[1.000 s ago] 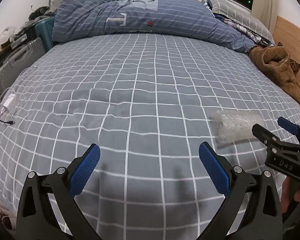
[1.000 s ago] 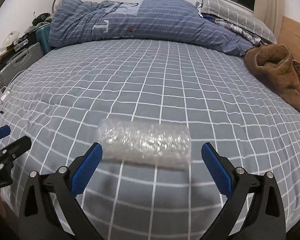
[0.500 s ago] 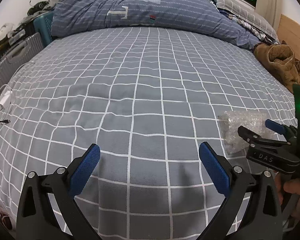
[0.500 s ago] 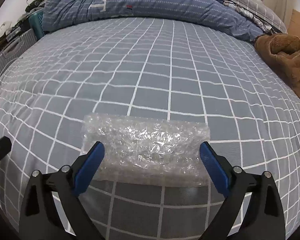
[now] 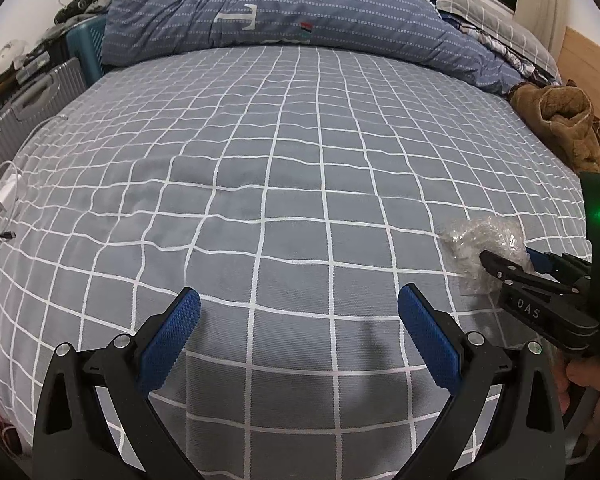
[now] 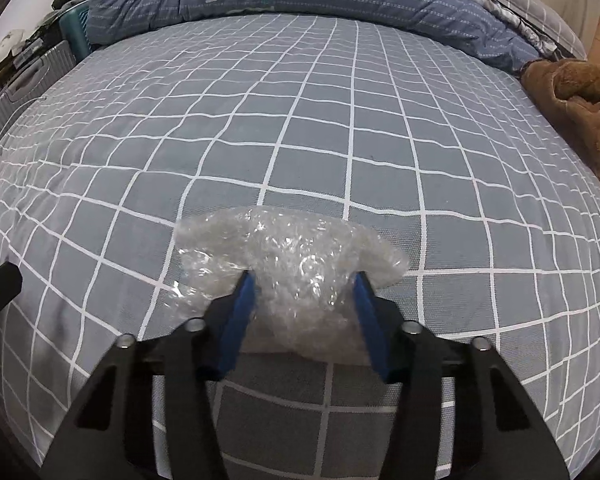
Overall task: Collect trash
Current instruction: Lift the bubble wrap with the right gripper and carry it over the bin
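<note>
Between the right gripper's blue pads sits the bubble wrap, bunched and pinched from both sides, resting on the grey checked bedsheet near its front edge. Left gripper hovers just beside it over bare sheet, fingers spread wide, holding nothing. Brown plush garment and folded blue duvet lie well apart at the far side.

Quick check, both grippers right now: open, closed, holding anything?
Left gripper: open, holding nothing, above the bedsheet.
Right gripper: closed on the bubble wrap, squeezing it between both fingers.
</note>
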Action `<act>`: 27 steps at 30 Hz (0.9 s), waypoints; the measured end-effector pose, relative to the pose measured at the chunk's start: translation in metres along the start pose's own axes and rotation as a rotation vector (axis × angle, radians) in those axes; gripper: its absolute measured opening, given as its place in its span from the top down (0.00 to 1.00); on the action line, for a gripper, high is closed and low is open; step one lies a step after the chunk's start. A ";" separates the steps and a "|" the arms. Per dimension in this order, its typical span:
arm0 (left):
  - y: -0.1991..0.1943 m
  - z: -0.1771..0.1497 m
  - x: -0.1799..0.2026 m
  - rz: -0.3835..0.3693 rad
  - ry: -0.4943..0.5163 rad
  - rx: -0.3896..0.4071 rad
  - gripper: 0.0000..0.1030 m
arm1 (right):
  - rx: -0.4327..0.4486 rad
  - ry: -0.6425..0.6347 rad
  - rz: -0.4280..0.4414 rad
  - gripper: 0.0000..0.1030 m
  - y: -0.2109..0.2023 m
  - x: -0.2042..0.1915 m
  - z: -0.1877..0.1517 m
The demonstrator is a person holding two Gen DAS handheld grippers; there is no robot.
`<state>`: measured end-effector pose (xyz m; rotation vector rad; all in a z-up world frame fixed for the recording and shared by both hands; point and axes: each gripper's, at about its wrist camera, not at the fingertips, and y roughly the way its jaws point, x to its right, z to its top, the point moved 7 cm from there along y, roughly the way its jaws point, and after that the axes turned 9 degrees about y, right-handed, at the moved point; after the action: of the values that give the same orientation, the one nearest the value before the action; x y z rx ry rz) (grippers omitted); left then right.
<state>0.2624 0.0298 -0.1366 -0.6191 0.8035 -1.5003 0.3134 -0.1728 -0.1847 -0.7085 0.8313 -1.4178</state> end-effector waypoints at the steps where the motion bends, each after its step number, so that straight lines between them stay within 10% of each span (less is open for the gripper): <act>1: 0.000 0.000 0.000 0.000 0.001 0.000 0.06 | 0.002 -0.003 0.000 0.60 -0.001 -0.001 0.001; 27: -0.065 -0.007 0.003 -0.032 -0.019 0.114 0.06 | 0.242 0.021 0.022 0.59 -0.122 0.001 -0.006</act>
<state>0.2169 0.0270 -0.0898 -0.5619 0.6911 -1.5559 0.2415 -0.1790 -0.0864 -0.4985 0.6675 -1.4780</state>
